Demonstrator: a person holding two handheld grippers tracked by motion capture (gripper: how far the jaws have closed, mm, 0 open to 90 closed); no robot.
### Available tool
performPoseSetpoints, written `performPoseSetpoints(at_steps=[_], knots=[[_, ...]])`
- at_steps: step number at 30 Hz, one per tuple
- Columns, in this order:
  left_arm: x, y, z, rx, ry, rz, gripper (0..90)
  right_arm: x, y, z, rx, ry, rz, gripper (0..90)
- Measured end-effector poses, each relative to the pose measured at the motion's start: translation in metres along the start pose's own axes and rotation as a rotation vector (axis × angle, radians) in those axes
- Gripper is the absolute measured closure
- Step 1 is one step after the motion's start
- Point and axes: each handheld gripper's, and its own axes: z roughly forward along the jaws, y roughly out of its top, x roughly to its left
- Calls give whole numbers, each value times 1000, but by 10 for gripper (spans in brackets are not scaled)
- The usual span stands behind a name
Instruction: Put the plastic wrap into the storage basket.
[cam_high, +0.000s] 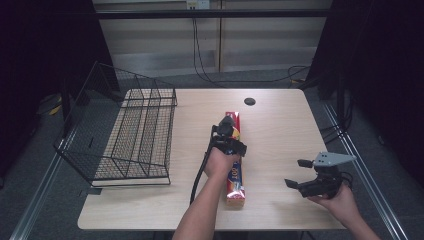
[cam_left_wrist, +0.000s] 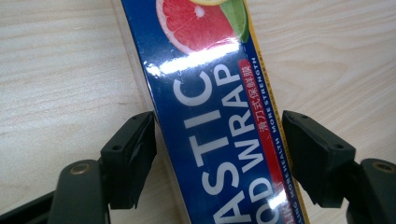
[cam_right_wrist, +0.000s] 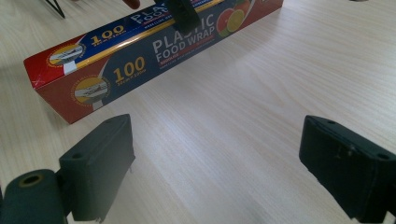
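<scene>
A long blue and red box of plastic food wrap (cam_high: 235, 175) lies lengthwise at the middle of the wooden table (cam_high: 280, 130). My left gripper (cam_high: 227, 124) comes down over its far half. In the left gripper view the box (cam_left_wrist: 210, 93) lies between the jaws of that gripper (cam_left_wrist: 217, 121). The pads (cam_left_wrist: 135, 144) stand close beside its two long sides, and I see no firm press. My right gripper (cam_high: 296, 173) hovers open at the front right, apart from the box. Bare table lies between its jaws (cam_right_wrist: 217, 128), with the box (cam_right_wrist: 140, 60) farther off.
A black wire basket (cam_high: 145, 130) stands on the left part of the table, tilted open toward the left. A small dark round spot (cam_high: 249, 101) sits near the table's far edge. Cables trail on the floor behind the table.
</scene>
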Motion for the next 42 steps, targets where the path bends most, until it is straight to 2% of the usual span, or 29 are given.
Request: performPoseSetpoints(at_steps=[4, 5, 8, 9, 11, 14, 15, 19, 21, 23, 24, 27, 29, 33, 42], knots=[[-1, 1, 0, 5, 2, -7, 304, 0, 0, 0, -2, 0, -2, 100], [-2, 3, -2, 32, 24, 3, 311, 0, 0, -1, -3, 2, -2, 99], [-5, 5, -4, 41, 47, 6, 345, 0, 0, 0, -4, -2, 0, 99], [-6, 6, -7, 45, 76, 8, 363, 0, 0, 0, -3, -5, -3, 99], [-5, 7, -12, 57, 107, 21, 400, 0, 0, -1, -5, -3, -5, 99], [-2, 8, -15, 80, 112, 39, 442, 0, 0, -1, -5, -3, -8, 98], [0, 8, -17, 97, 123, 59, 442, 0, 0, -1, -5, -3, -9, 96], [4, 7, -21, 116, 120, 69, 450, 0, 0, -1, -10, -6, -18, 83], [6, 8, -25, 131, 130, 71, 450, 1, 0, -1, -13, -6, -17, 76], [6, 9, -28, 125, 140, 70, 450, 1, 1, -1, -13, -10, -19, 72], [7, 9, -30, 136, 139, 82, 451, 1, 1, -1, -14, -12, -20, 72], [9, 11, -37, 133, 131, 71, 451, 1, 1, 0, -9, -1, -21, 69], [11, 12, -42, 126, 127, 75, 451, 1, 1, 0, -10, -1, -20, 68], [13, 14, -52, 121, 118, 58, 451, 1, 0, 0, -10, -9, -18, 65], [14, 21, -73, 117, 121, 63, 452, 1, 0, 0, -14, -2, -18, 64]])
